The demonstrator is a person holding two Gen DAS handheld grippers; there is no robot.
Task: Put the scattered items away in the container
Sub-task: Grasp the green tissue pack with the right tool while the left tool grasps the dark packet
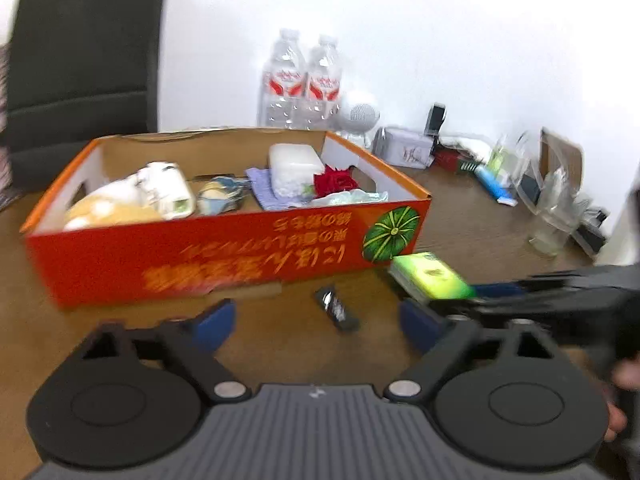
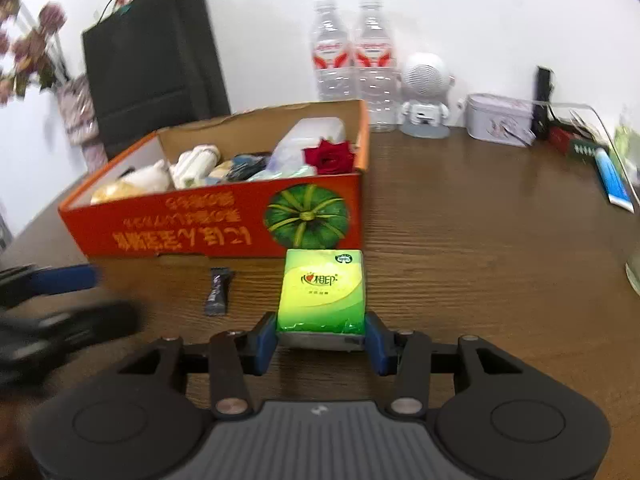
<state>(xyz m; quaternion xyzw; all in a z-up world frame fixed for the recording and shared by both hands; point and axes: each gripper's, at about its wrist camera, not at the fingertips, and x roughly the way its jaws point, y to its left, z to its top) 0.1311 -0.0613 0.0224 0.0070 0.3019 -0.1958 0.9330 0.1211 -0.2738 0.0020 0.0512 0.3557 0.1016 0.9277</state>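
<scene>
An orange cardboard box with a pumpkin print stands on the wooden table and holds a red rose, a white case, a cloth and several packets. My right gripper is shut on a green tissue pack, which also shows in the left wrist view, just in front of the box's right corner. A small dark sachet lies on the table in front of the box. My left gripper is open and empty, just short of the sachet.
Two water bottles, a white robot speaker and a white tin stand along the back wall. A black bag stands behind the box. A blue tube, clear packaging and a glass crowd the right side.
</scene>
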